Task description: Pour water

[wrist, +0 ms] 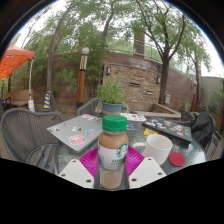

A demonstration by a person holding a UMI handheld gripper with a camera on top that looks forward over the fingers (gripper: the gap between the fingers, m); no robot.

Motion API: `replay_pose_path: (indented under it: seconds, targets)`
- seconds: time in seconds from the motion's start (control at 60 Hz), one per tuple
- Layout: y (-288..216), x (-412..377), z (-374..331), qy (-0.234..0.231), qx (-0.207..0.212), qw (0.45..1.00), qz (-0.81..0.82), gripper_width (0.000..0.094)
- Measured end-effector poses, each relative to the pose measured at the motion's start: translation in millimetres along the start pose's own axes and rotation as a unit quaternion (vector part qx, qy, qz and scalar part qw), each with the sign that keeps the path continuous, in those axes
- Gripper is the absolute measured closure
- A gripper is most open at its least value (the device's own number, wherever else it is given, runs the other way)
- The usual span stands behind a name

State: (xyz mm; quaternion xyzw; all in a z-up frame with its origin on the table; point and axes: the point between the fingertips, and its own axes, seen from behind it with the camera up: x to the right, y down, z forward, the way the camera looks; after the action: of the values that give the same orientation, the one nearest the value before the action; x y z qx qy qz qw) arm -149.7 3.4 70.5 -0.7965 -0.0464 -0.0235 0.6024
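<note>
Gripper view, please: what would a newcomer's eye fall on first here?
The Starbucks bottle with its green cap stands upright between the pink pads of the hand-held gripper, dominating the foreground. Just beside it on the glass table sits a white cup, with a potted plant beyond.
</note>
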Motion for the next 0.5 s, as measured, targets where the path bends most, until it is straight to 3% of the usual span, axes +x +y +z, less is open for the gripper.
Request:
replay_pose_path:
  seconds: [0.067,0.15,0.267,0.333,0.4,0.5]
  targets:
    - [-5,-5,6,-0.027,-0.015,0.999,0.018,0.0595]
    - [-34,-6,11,-0.050,-0.005,0.997,0.058,0.0595]
    - [-69,10,18,-0.085,0.001,0.966,0.242,0.0596]
    - [-81,11,24,-0.120,-0.004,0.912,0.393,0.0597]
    - [-90,20,23,-0.168,-0.024,0.811,0.560,0.0598]
    - [-96,34,25,-0.210,-0.006,0.666,0.716,0.0598]
